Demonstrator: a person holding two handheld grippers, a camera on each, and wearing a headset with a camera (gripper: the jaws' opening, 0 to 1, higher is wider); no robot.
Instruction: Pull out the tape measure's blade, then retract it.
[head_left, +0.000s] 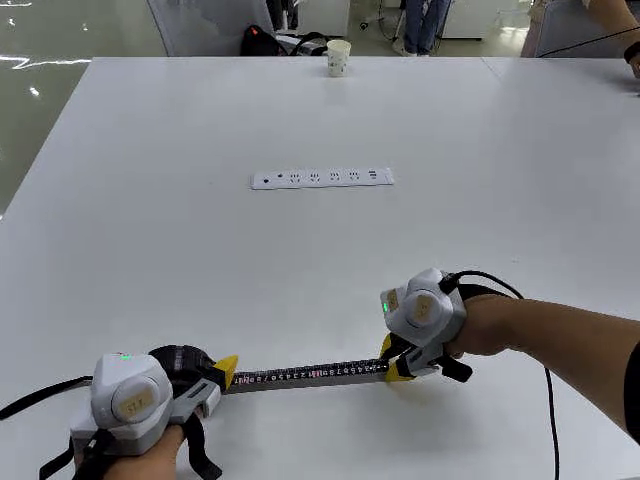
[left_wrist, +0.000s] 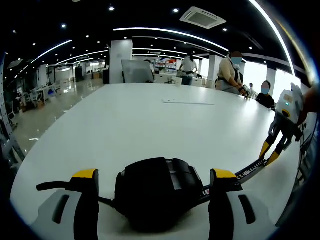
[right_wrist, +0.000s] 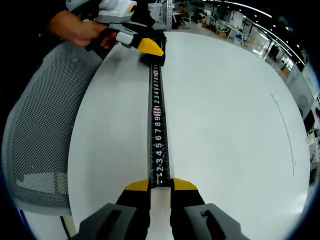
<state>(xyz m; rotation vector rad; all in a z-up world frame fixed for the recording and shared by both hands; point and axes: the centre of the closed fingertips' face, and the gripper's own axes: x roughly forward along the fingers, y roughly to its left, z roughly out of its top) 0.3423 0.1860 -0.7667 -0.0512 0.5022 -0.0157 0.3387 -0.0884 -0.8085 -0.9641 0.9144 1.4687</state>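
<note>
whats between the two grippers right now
The blade, stretched from the case in the left gripper to the right gripper, whose jaws pinch its tip; clearest in the right gripper view.

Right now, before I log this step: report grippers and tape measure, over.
Left hand-held gripper shut on tape measure. Right hand-held gripper shut on blade, extended along table. Power strip far off, not in the way.
</note>
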